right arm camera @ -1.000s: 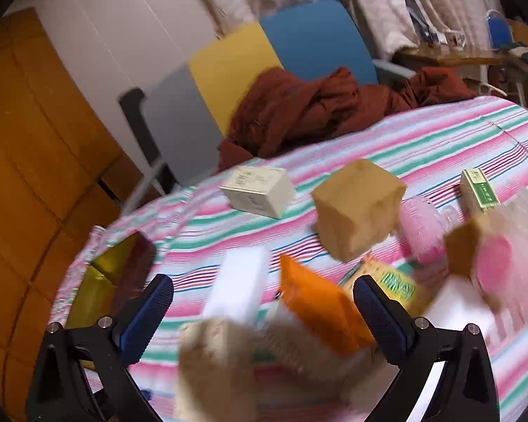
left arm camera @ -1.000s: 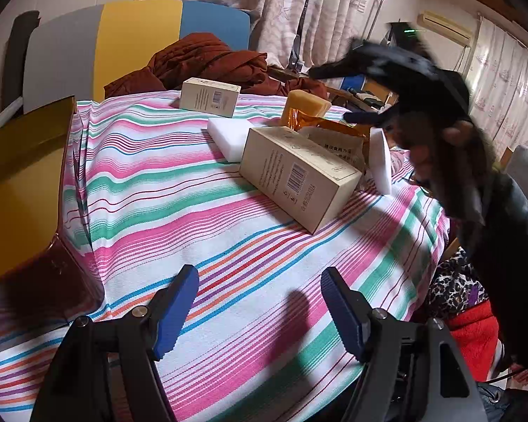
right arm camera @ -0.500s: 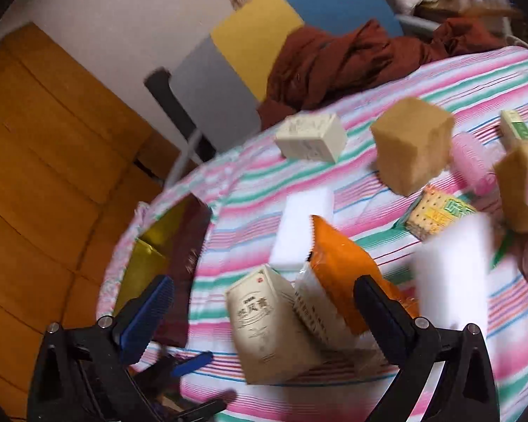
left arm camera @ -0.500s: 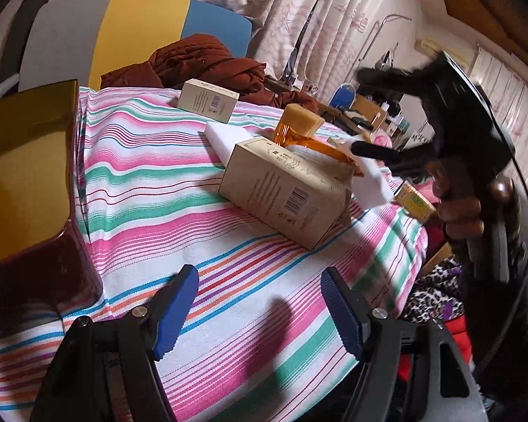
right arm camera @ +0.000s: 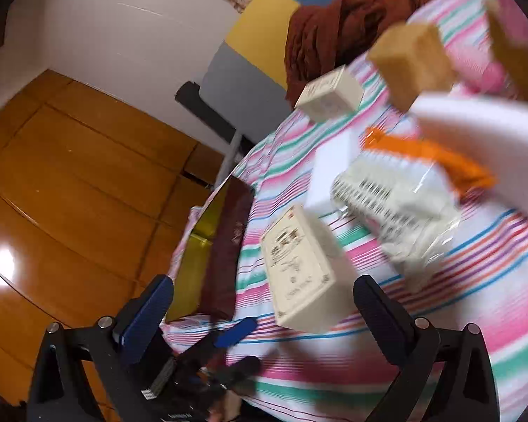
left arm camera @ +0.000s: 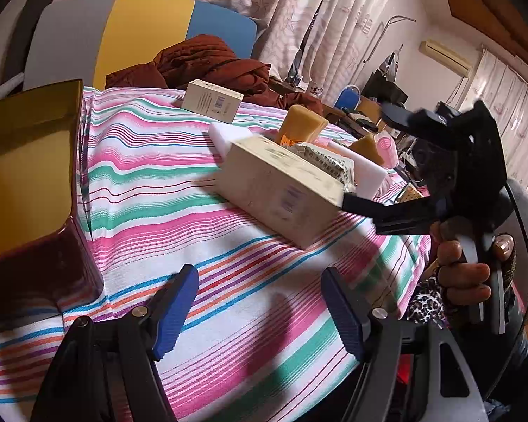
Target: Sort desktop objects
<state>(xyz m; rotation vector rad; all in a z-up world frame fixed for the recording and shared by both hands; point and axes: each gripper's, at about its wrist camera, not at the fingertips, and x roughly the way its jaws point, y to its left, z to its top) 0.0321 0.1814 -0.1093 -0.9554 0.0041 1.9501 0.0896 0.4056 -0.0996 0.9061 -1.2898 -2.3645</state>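
Observation:
A long beige carton [left arm camera: 281, 190] lies on the striped tablecloth [left arm camera: 151, 190]. Behind it rest a clear packet with an orange end [left arm camera: 320, 158], two white sponges [left arm camera: 221, 137] [left arm camera: 366, 168] and a yellow sponge block [left arm camera: 302, 125]. My left gripper [left arm camera: 260, 309] hangs open over bare cloth near the front edge, short of the carton. My right gripper [left arm camera: 376, 161], held by a hand, is open at the carton's right end, its lower finger touching that end. In the right wrist view the carton [right arm camera: 299, 267] sits just ahead of the open right gripper [right arm camera: 262, 302], and that view is blurred.
An open gold-lined maroon box [left arm camera: 28, 161] stands at the table's left edge. A small white box [left arm camera: 213, 100] and a red-brown cloth [left arm camera: 207, 63] lie at the back, before a grey, yellow and blue chair. A pink roller [left arm camera: 387, 147] and a cracker pack [left arm camera: 410, 193] lie far right.
My right gripper has come down from above the pile to the right end of the beige carton, still open. My left gripper has stayed open over the front of the cloth.

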